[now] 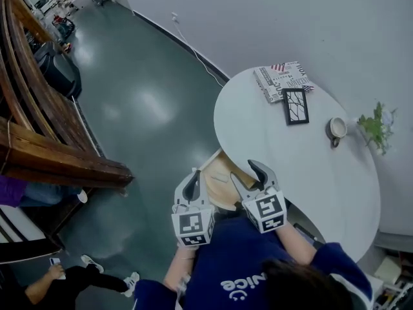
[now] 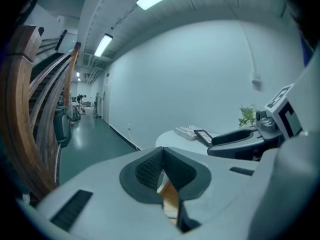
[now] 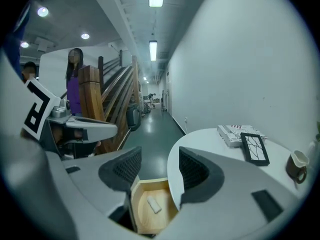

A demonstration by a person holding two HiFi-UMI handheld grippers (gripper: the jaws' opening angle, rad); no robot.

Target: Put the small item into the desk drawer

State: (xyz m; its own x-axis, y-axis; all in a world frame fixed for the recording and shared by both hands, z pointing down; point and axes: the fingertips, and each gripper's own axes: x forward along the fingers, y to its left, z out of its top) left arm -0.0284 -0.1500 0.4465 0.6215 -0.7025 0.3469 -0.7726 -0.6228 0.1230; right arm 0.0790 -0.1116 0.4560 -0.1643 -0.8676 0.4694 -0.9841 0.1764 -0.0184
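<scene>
The wooden drawer [image 1: 222, 173] stands pulled out from the near left edge of the round white table [image 1: 303, 166]. In the right gripper view a small white item [image 3: 153, 204] lies flat on the floor of the drawer [image 3: 142, 219]. My right gripper [image 3: 159, 166] hangs above it, open, with nothing between its pads. In the head view the right gripper [image 1: 242, 168] is over the drawer's right side. My left gripper [image 2: 162, 159] is shut and holds nothing; a sliver of the drawer [image 2: 171, 201] shows below its pads. That left gripper [image 1: 192, 183] hovers at the drawer's left edge.
A stack of magazines [image 1: 281, 79], a black picture frame [image 1: 295, 105], a mug [image 1: 337, 128] and a small plant [image 1: 376, 126] sit at the table's far side. A wooden staircase [image 1: 39, 128] runs along the left. A seated person's legs [image 1: 71, 279] show at lower left.
</scene>
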